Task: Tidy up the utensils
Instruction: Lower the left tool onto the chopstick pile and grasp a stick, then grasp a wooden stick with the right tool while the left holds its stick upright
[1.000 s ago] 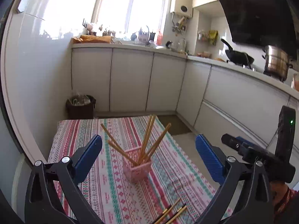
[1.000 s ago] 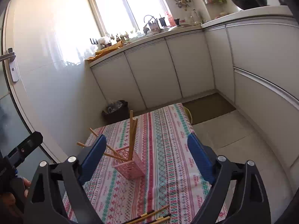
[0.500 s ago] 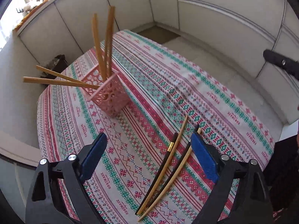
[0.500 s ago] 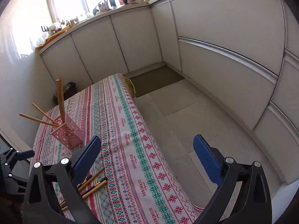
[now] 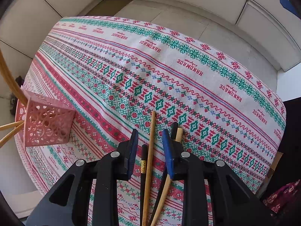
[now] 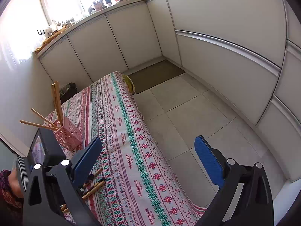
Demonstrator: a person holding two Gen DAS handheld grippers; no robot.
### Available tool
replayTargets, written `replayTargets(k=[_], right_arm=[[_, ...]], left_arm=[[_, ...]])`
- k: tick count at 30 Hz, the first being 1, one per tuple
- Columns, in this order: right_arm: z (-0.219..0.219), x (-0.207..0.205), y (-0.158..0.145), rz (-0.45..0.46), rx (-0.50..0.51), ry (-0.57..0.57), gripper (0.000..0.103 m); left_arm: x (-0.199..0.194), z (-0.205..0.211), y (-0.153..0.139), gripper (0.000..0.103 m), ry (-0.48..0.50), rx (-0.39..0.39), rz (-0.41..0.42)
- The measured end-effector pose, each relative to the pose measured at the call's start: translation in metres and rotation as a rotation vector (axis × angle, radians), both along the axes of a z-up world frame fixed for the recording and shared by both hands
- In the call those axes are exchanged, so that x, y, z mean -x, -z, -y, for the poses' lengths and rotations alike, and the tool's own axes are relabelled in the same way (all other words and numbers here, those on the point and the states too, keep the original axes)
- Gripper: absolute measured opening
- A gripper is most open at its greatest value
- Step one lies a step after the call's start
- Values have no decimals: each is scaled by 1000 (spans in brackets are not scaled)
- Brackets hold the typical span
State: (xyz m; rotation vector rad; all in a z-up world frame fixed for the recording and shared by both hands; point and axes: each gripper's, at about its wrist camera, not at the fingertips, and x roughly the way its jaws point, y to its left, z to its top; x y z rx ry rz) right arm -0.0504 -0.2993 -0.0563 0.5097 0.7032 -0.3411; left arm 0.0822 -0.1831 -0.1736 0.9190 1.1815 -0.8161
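The left claw [image 5: 150, 146] is low over the striped cloth [image 5: 188, 71], partly open, with one wooden chopstick [image 5: 150, 150] between its blue fingers [image 5: 168, 154], not pinched yet. To do it well, squeeze only that stick, not the black one [image 5: 144, 162] beside it. The pink holder [image 5: 47, 126] sits at the left edge. The right claw [image 6: 148, 156] is wide open and holds nothing.
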Motion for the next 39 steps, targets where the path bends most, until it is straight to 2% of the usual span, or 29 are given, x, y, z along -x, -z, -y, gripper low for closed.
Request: replayTargets(k=[6, 8, 10, 11, 14, 16, 17, 19, 20, 22, 24, 27, 28, 30, 31, 33, 36, 39], right_arm=[[2, -2, 2, -10, -34, -11, 96], [4, -3, 3, -13, -46, -7, 96], [5, -3, 4, -17, -51, -3, 96], [5, -3, 5, -20, -53, 0, 96], [7, -5, 7, -33, -67, 8, 96], [9, -9, 11, -49, -79, 7, 96], [8, -11, 14, -59, -90, 2, 96], [6, -17, 22, -93, -117, -14, 96], [3, -20, 26, -115, -128, -28, 96], [-8, -25, 33, -152, -136, -60, 96], [-24, -32, 40, -189, -140, -109, 96], [-53, -45, 59, -271, -205, -195, 94], [-64, -50, 67, -310, -222, -210, 91], [-83, -59, 80, -388, -231, -219, 67], [-90, -62, 87, -421, -229, -212, 61], [-100, -67, 101, -483, -251, -178, 42], [-111, -75, 115, -555, -290, -131, 39], [-124, -84, 116, -595, -254, -106, 39]], left_arm=[[-7, 7, 19, 26, 36, -58, -65], [-10, 7, 18, 25, 37, -37, -90], [-12, 7, 19, 19, 40, -30, -121], [-14, 7, 19, 12, 36, -24, -149], [-22, 5, 22, 7, -7, -8, -201], [-29, -1, 22, 6, -88, 37, -216], [-30, -6, 21, 6, -126, 65, -203], [-26, -19, 17, 5, -187, 105, -95], [-23, -28, 10, 5, -230, 157, -71], [-16, -51, -15, 4, -309, 290, -38], [-1, -76, -47, 4, -358, 388, 17], [30, -114, -95, 4, -413, 535, 95], [42, -125, -109, 4, -431, 576, 119], [59, -143, -133, 4, -452, 638, 182], [68, -152, -141, 4, -457, 668, 205], [73, -172, -157, 4, -467, 721, 247], [82, -201, -169, 4, -471, 793, 277], [85, -212, -174, 4, -475, 839, 279]])
